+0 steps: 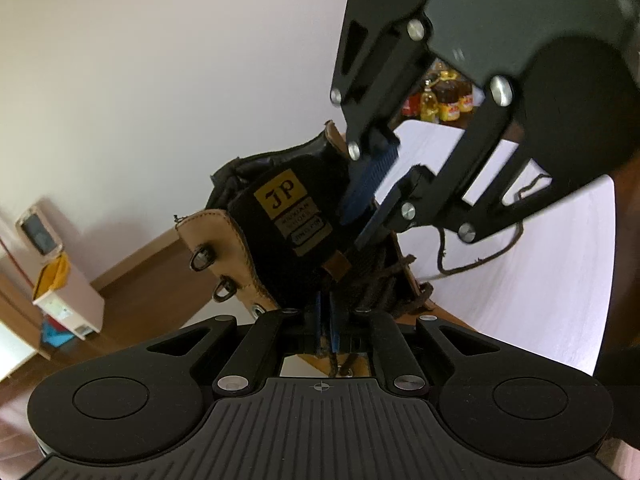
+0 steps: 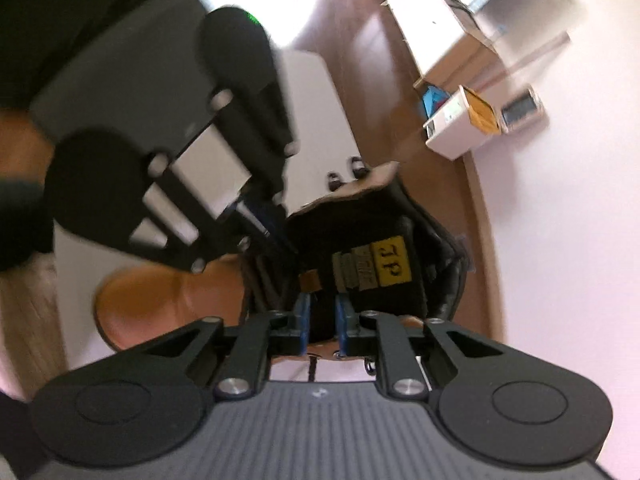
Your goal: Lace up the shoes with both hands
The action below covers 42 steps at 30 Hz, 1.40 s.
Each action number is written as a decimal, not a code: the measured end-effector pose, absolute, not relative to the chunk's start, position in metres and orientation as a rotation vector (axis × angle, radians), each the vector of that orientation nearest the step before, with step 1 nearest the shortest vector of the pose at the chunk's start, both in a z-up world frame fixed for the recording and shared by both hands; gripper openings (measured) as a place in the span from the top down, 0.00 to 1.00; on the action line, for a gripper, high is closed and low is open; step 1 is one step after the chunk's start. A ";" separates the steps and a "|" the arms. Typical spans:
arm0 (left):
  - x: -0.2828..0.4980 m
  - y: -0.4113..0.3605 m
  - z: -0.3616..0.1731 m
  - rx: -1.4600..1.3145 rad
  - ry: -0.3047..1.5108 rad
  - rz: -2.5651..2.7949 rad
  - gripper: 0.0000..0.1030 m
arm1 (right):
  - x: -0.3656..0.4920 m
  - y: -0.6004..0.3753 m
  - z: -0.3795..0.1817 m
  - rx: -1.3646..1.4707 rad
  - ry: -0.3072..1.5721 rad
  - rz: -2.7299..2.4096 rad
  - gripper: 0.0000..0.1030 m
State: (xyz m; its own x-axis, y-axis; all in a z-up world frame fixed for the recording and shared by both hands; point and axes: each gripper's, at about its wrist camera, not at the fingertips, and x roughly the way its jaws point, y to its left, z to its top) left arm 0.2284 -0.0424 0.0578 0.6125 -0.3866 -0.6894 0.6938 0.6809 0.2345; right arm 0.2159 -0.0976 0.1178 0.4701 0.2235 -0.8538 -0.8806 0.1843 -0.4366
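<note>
blue ribbed pads line your left tongs point(image 1: 326, 320), and they are pinched almost together on a dark brown lace point(image 1: 333, 362) that runs down between them, low over the boot's laced front. your right tongs point(image 2: 321, 324) are parted, with a clear gap between the pads, and nothing sits in their grip; they hover just above the boot's tongue. seen from the left wrist, the right tongs reach in from the upper right with their pads beside the black tongue point(image 1: 292, 216).

the tan leather boot point(image 1: 218, 236) stands between both tongs, its opening spread wide. the tongue carries a yellow label point(image 1: 282, 196) marked "jp". two black lace hooks point(image 1: 201, 259) sit on the near flap and hold no lace. crossed laces point(image 1: 380, 284) fill the lower eyelets, and a loose lace end point(image 1: 478, 258) trails away over the white surface point(image 1: 532, 288).

from the right wrist, the rounded tan toe point(image 2: 160, 300) points away to the left. further out, a white cardboard box point(image 2: 460, 132) lies on the wooden floor point(image 2: 384, 64), and some yellow bottles point(image 1: 444, 98) stand beyond the surface.
</note>
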 end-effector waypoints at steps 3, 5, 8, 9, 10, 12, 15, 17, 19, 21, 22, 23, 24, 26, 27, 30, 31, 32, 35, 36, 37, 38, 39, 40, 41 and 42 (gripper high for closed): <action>0.228 -0.040 0.058 0.510 0.647 -0.654 0.93 | 0.207 -0.092 0.106 -1.227 0.682 0.870 0.88; 0.229 -0.039 0.058 0.503 0.645 -0.655 0.93 | 0.203 -0.090 0.099 -1.271 0.656 0.865 0.88; 0.230 -0.037 0.059 0.492 0.641 -0.659 0.93 | 0.199 -0.087 0.090 -1.308 0.630 0.851 0.89; 0.230 -0.037 0.059 0.489 0.640 -0.660 0.93 | 0.198 -0.086 0.086 -1.318 0.625 0.846 0.89; 0.230 -0.037 0.058 0.489 0.636 -0.662 0.93 | 0.197 -0.085 0.083 -1.325 0.621 0.842 0.89; 0.230 -0.036 0.058 0.491 0.629 -0.666 0.93 | 0.195 -0.082 0.080 -1.336 0.617 0.838 0.89; 0.231 -0.035 0.057 0.486 0.623 -0.672 0.93 | 0.190 -0.079 0.078 -1.352 0.603 0.827 0.89; 0.231 -0.035 0.056 0.489 0.617 -0.677 0.93 | 0.187 -0.080 0.077 -1.358 0.587 0.819 0.89; 0.232 -0.034 0.055 0.487 0.611 -0.681 0.93 | 0.183 -0.080 0.075 -1.367 0.576 0.812 0.89; 0.232 -0.034 0.054 0.486 0.607 -0.685 0.93 | 0.180 -0.081 0.074 -1.369 0.571 0.807 0.91; 0.232 -0.034 0.053 0.486 0.605 -0.686 0.93 | 0.179 -0.082 0.074 -1.367 0.569 0.806 0.92; 0.232 -0.034 0.053 0.485 0.604 -0.687 0.93 | 0.177 -0.083 0.073 -1.366 0.568 0.804 0.97; 0.232 -0.034 0.053 0.485 0.602 -0.687 0.93 | 0.176 -0.084 0.073 -1.360 0.566 0.803 0.97; 0.232 -0.035 0.053 0.486 0.602 -0.689 0.93 | 0.173 -0.087 0.076 -1.344 0.570 0.808 0.98; 0.231 -0.035 0.053 0.487 0.602 -0.690 0.93 | 0.171 -0.088 0.079 -1.334 0.576 0.814 0.98; 0.233 -0.036 0.053 0.489 0.602 -0.689 0.93 | 0.166 -0.092 0.086 -1.313 0.592 0.817 0.99; 0.233 -0.037 0.053 0.489 0.602 -0.688 0.93 | 0.163 -0.094 0.089 -1.302 0.603 0.818 0.99; 0.233 -0.037 0.053 0.490 0.603 -0.688 0.93 | 0.161 -0.096 0.092 -1.290 0.615 0.817 0.99; 0.235 -0.039 0.053 0.492 0.603 -0.686 0.93 | 0.159 -0.100 0.097 -1.277 0.629 0.806 0.99; 0.235 -0.040 0.053 0.493 0.603 -0.687 0.93 | 0.159 -0.102 0.098 -1.268 0.634 0.799 0.99; 0.237 -0.040 0.053 0.494 0.602 -0.687 0.93 | 0.159 -0.102 0.100 -1.258 0.635 0.792 0.99; 0.238 -0.040 0.053 0.496 0.602 -0.686 0.93 | 0.159 -0.102 0.100 -1.257 0.632 0.791 0.98; 0.238 -0.039 0.052 0.496 0.602 -0.687 0.93 | 0.160 -0.101 0.100 -1.253 0.626 0.790 0.98; 0.236 -0.036 0.052 0.495 0.602 -0.687 0.93 | 0.161 -0.100 0.100 -1.249 0.619 0.789 0.98; 0.234 -0.034 0.052 0.493 0.602 -0.688 0.92 | 0.161 -0.099 0.100 -1.244 0.612 0.790 0.97; 0.234 -0.034 0.052 0.491 0.604 -0.688 0.92 | 0.161 -0.098 0.099 -1.244 0.609 0.791 0.93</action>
State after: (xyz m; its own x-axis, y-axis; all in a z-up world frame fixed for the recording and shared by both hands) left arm 0.2344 -0.0338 0.0522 0.6173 -0.4357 -0.6551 0.7063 0.6736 0.2175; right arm 0.1606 -0.0980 0.0993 0.5989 0.1906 -0.7778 -0.8007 0.1256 -0.5858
